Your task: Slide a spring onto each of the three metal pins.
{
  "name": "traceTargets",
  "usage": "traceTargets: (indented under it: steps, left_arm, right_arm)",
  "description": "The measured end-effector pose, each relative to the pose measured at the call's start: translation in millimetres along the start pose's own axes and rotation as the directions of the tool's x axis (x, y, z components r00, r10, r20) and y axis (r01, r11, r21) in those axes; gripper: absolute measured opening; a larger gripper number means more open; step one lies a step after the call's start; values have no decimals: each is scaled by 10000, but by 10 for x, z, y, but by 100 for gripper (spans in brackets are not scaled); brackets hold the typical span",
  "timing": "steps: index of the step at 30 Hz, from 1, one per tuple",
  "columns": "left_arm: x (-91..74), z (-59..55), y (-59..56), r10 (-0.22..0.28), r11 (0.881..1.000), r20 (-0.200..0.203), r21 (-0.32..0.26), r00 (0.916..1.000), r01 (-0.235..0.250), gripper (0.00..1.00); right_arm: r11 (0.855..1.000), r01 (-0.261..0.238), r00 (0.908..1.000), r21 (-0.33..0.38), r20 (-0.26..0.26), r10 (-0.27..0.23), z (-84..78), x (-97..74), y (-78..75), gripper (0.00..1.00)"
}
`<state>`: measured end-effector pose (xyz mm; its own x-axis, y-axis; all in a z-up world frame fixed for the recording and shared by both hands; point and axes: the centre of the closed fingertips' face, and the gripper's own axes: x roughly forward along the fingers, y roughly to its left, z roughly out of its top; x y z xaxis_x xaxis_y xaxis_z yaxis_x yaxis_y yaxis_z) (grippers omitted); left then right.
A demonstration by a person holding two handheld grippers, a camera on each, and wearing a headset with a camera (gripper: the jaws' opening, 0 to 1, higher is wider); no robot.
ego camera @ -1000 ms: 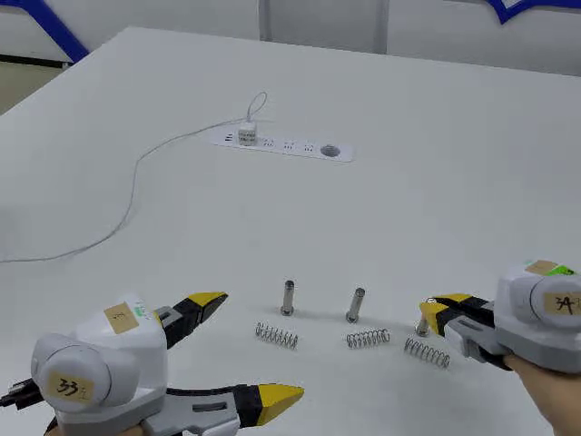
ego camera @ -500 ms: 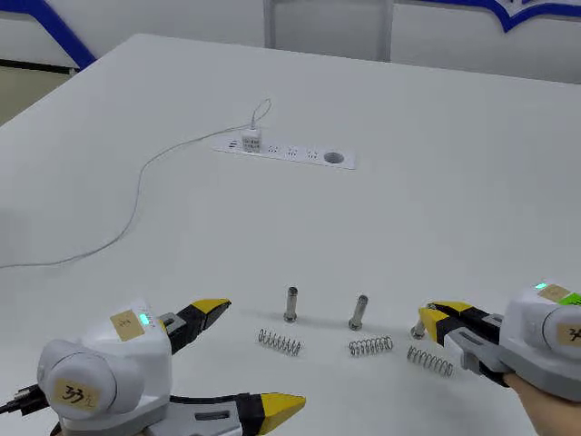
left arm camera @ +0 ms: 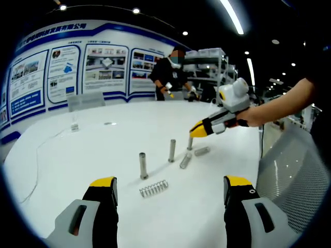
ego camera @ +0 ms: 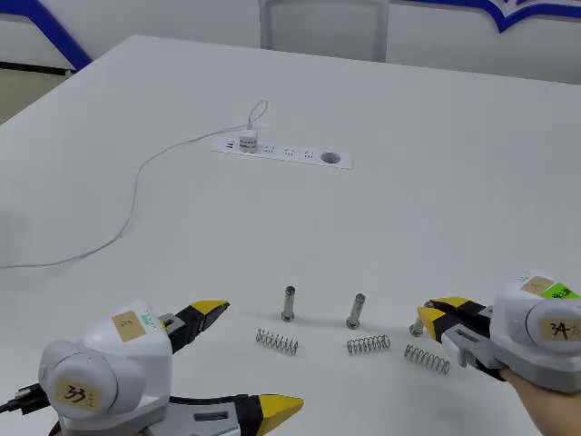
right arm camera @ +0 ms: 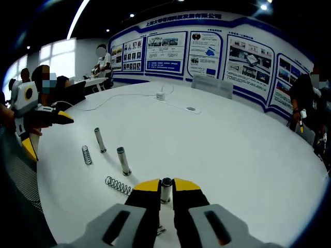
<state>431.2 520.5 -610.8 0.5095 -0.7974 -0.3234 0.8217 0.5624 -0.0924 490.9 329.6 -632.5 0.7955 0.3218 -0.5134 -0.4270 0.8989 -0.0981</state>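
The right gripper [ego camera: 436, 315] has its jaws pressed together on the near pin [right arm camera: 166, 188]. This pin stands upright on the white worktop [ego camera: 436, 182] between the two yellow tips. Ahead of these jaws and a little to their left stand the middle pin [right arm camera: 123, 160] and the far pin [right arm camera: 100, 140], both upright and free. The first spring [ego camera: 427, 358] lies flat just beside the right jaws, close to the near pin. The second spring [right arm camera: 118, 185] lies left of the jaw tips, near the middle pin. The third spring [right arm camera: 86, 154] lies beside the far pin. The left gripper [left arm camera: 170, 182] has its jaws wide apart and holds nothing. The third spring lies just ahead of them, between the tips.
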Motion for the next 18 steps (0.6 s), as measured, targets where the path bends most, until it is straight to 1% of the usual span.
traceTargets:
  steps: [3, 6, 8, 14, 18]
  left_arm:
    - [-3, 7, 4, 8, 10000, 38, -36, 10000, -8, 86]
    - [-2, 8, 1, 9, 10000, 42, -65, 10000, -9, 86]
    - [0, 6, -1, 5, 10000, 34, -65, 10000, -5, 86]
    - [8, -19, -8, -29, 10000, -53, -56, 10000, 29, 86]
    - [3, -5, -2, 11, 10000, -8, -84, 10000, -11, 86]
  right_arm:
    - [10000, 13, 10000, -69, 10, -13, -5, 0, -4, 9]
    - [10000, -16, 10000, 55, 1, 16, -20, -14, -2, 9]
    - [10000, -31, 10000, 30, -40, 31, -32, -25, -8, 11]
    - [9999, -90, 9999, 121, 90, 89, -24, -63, -39, 14]
    - [9997, -227, 9994, 91, 247, 225, 9, -126, -34, 16]
